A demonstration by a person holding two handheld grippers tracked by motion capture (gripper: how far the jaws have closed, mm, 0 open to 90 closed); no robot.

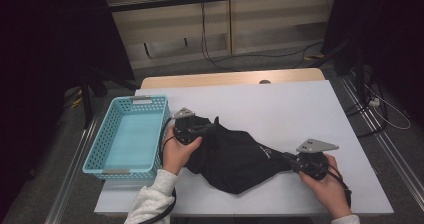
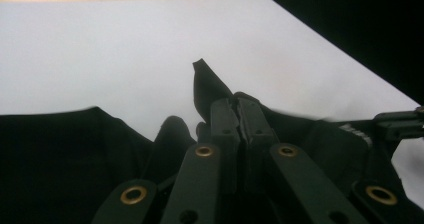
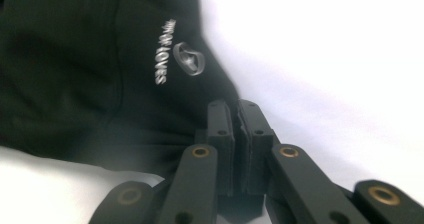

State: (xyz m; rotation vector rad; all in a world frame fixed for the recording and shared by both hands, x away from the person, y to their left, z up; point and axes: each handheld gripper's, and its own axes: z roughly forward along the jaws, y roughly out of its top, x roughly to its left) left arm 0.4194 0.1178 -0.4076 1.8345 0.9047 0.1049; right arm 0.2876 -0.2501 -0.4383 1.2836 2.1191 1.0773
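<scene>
1. My left gripper (image 1: 204, 128) is clamped tight on one end of the black garment (image 1: 235, 156); in the left gripper view a small flap of cloth (image 2: 205, 81) stands up just beyond the tips.
2. My right gripper (image 1: 289, 159) is likewise pinched fully closed on the opposite end, just beside the white printed logo (image 3: 177, 54).
3. The garment hangs between the two grippers, its middle sagging onto the white table (image 1: 280, 104).
4. I judge the step in hand to be spreading the cloth. I should draw both grippers apart evenly and keep them level, so neither thin pinch slips.
5. Beside my left gripper stands the blue basket (image 1: 102, 154); I must not sweep the cloth against its rim.
6. Ahead of both grippers the table is open. Behind my right gripper the near table edge is close, so I should work forward.
</scene>
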